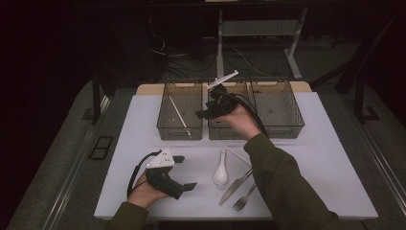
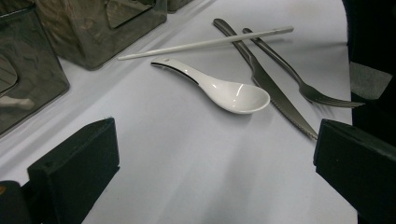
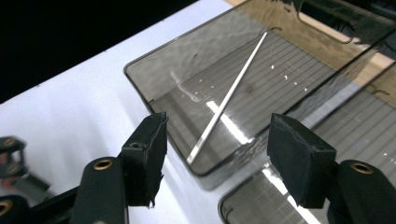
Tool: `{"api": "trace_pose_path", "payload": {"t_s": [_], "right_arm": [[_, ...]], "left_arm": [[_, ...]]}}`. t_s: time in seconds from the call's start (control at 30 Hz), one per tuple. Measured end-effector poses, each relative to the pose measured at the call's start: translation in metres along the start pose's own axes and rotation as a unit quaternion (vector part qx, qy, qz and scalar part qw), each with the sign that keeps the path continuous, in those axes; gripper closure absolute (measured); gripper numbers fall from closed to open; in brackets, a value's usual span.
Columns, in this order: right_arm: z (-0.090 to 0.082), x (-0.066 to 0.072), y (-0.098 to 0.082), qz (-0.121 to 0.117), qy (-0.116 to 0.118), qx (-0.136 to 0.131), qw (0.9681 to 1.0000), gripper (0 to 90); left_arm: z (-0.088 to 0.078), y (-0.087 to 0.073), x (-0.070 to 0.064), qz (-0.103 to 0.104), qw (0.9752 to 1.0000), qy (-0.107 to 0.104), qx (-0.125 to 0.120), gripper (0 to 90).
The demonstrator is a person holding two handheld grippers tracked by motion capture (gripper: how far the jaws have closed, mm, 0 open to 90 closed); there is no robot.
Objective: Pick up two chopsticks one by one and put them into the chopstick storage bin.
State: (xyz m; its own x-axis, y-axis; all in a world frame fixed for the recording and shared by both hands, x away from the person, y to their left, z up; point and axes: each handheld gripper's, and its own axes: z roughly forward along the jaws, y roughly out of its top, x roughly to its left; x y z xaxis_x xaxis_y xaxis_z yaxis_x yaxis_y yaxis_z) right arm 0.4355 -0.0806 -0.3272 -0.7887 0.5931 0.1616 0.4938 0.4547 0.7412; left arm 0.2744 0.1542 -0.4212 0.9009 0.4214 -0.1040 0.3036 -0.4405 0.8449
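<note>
A white chopstick (image 1: 178, 113) lies slanted in the left smoky plastic bin (image 1: 165, 125); the right gripper view looks down on this chopstick (image 3: 229, 100) and the bin (image 3: 289, 65). My right gripper (image 1: 203, 111) hovers over the gap between the left and middle bins, open, with nothing between its jaws (image 3: 217, 149). On the white mat lie a second chopstick (image 1: 234, 153), a white ceramic spoon (image 1: 220, 170), a knife (image 1: 234, 188) and a fork (image 1: 244, 197). My left gripper (image 1: 186, 172) rests open on the mat left of the spoon (image 2: 224, 91), facing the knife (image 2: 266, 81), the fork (image 2: 299, 81) and the chopstick (image 2: 205, 43).
Three bins stand in a row at the back of the mat; the middle bin (image 1: 225, 129) and the right bin (image 1: 280, 110) hold nothing that I can see. The right forearm's sleeve (image 1: 282, 182) crosses the mat's front right. Dark floor and table legs lie beyond.
</note>
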Motion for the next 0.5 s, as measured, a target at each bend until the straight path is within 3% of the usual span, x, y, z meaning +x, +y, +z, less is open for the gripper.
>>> {"api": "trace_pose_path", "payload": {"t_s": [0.23, 0.47, 0.5], "right_arm": [[-0.022, -0.002, -0.013, -0.001, 0.006, -0.016, 0.9999, 35.4], [-0.041, -0.006, -0.037, -0.006, 0.007, -0.026, 0.9996, 34.4], [-0.044, -0.006, -0.040, -0.005, 0.006, -0.028, 0.9996, 34.0]], "left_arm": [[0.000, -0.002, 0.001, -0.006, 1.0000, 0.001, 0.000, 0.0], [0.000, -0.003, 0.003, -0.012, 0.9999, 0.002, -0.003, 0.0], [-0.001, -0.003, 0.004, -0.006, 1.0000, 0.002, 0.001, 0.0]]}}
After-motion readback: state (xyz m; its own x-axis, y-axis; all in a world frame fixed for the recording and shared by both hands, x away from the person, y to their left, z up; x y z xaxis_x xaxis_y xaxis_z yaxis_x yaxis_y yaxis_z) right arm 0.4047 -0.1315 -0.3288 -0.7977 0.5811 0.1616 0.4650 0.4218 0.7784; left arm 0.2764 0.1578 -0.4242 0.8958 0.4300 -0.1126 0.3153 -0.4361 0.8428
